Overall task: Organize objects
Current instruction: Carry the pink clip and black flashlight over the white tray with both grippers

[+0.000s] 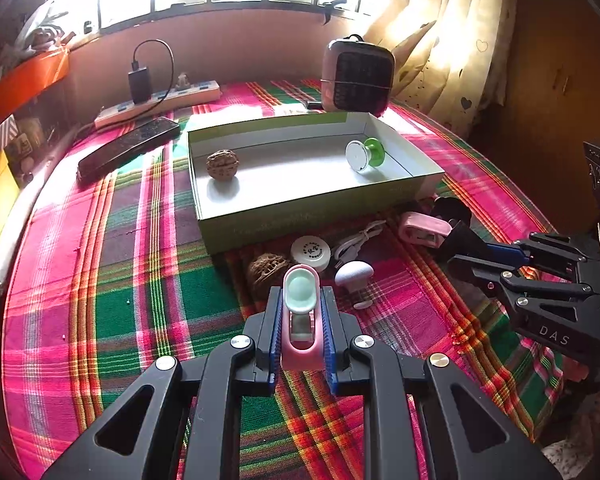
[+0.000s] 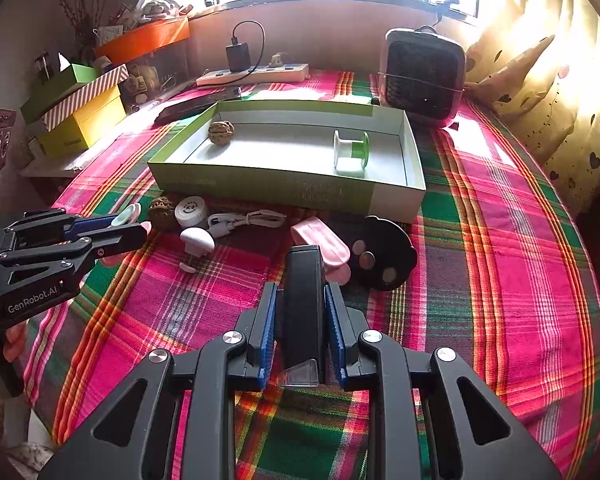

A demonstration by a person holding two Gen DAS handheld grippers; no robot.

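Observation:
A shallow green box (image 1: 284, 220) (image 2: 416, 196) sits mid-table, holding a walnut (image 1: 222, 164) (image 2: 221, 132) and a green-white spool (image 1: 366, 154) (image 2: 350, 150). My left gripper (image 1: 300, 320) (image 2: 136, 232) is shut on a pink clip with a mint pad (image 1: 300, 300), above the cloth before the box. My right gripper (image 2: 302, 320) (image 1: 456, 248) is shut on a black block (image 2: 303, 304). In front of the box lie a second walnut (image 1: 266, 270) (image 2: 161, 208), a white cap (image 1: 310, 252) (image 2: 191, 210), a white cable (image 2: 246, 220), a white mushroom piece (image 1: 354, 274) (image 2: 197, 240), a pink clip (image 1: 424, 230) (image 2: 324, 244) and a black disc (image 2: 384, 256).
A plaid cloth (image 1: 140, 280) covers the table. At the back stand a small heater (image 1: 358, 76) (image 2: 422, 76), a power strip with charger (image 1: 160, 100) (image 2: 256, 72) and a black remote (image 1: 128, 146). Stacked boxes (image 2: 80, 112) stand at the left, curtains (image 2: 540, 80) at the right.

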